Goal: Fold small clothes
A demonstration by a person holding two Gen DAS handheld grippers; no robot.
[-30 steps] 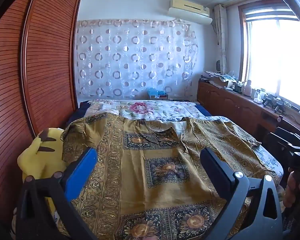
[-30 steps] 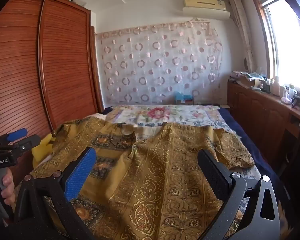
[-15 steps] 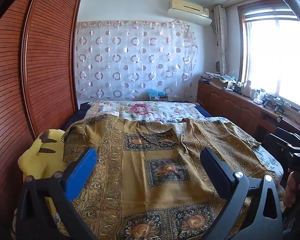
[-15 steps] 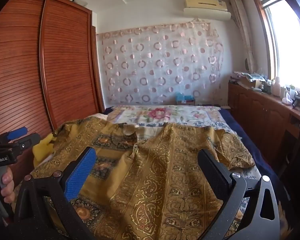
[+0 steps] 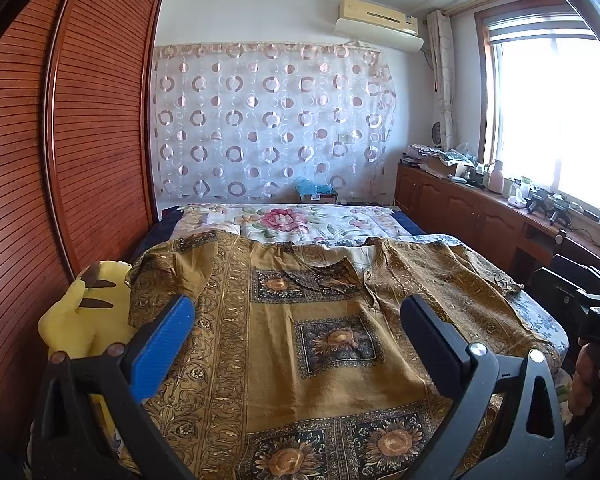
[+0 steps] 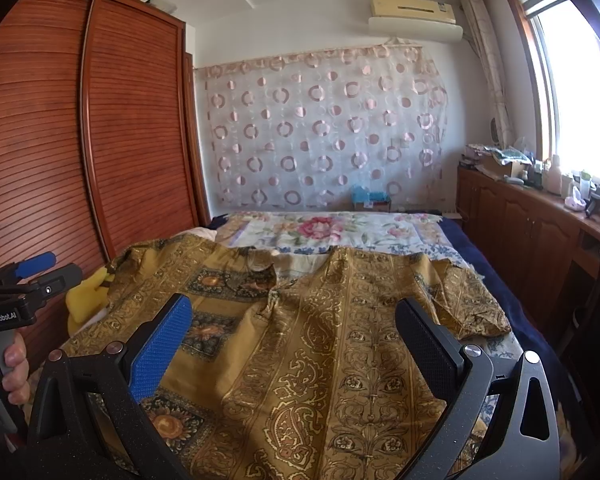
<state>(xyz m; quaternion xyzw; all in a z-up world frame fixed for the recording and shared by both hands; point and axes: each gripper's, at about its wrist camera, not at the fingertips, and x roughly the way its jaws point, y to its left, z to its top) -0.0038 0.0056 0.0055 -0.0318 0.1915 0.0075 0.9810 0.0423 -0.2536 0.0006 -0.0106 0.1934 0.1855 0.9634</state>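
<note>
Left gripper (image 5: 296, 332) and right gripper (image 6: 294, 334) hover wide open and empty above a mustard patterned shirt (image 5: 300, 344) spread flat across the bed (image 5: 540, 320), barely shifted since a second ago.

The ochre printed shirt (image 5: 332, 340) is thin matt cloth with faintly shiny gold lines, the wardrobe (image 5: 80, 152) slatted reddish wood (slightly glossy), the plush toy (image 5: 86, 320) soft yellow fabric, and the gripper pads (image 6: 160, 344) knurled blue plastic.

Left tool (image 5: 296, 320) jaws wide apart, right tool (image 6: 294, 320) likewise, both hand-held
</note>
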